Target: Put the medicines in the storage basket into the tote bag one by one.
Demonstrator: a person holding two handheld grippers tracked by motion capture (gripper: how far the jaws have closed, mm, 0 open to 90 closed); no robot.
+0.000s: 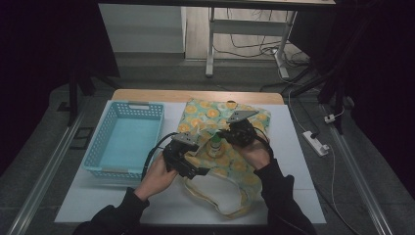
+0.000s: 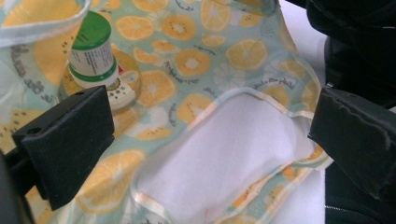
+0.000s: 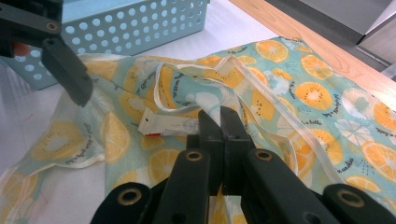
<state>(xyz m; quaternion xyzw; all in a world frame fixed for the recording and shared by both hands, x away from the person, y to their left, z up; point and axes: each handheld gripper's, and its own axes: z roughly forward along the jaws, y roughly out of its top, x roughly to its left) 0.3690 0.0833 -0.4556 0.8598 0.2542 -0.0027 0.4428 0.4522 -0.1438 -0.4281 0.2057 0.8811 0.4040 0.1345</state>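
A cloth bag (image 1: 247,120) printed with orange and kiwi slices lies on the white mat. A white bottle with a green cap (image 2: 91,51) stands in the bag's mouth (image 1: 214,145), over a small round lid. My right gripper (image 3: 219,114) is shut, pinching the bag's trimmed rim beside the bottle (image 1: 227,134). A small white tube (image 3: 163,126) lies on the cloth just ahead of it. My left gripper (image 2: 210,140) is open wide over the bag's handle loop (image 2: 219,163), with nothing pressed between its pads; in the high view it (image 1: 195,170) sits left of the bottle.
An empty light-blue perforated basket (image 1: 125,139) stands on the white mat (image 1: 303,161) left of the bag. The bag's long handle (image 1: 230,208) trails toward the mat's near edge. A strip of wooden tabletop (image 1: 195,95) runs along the far side.
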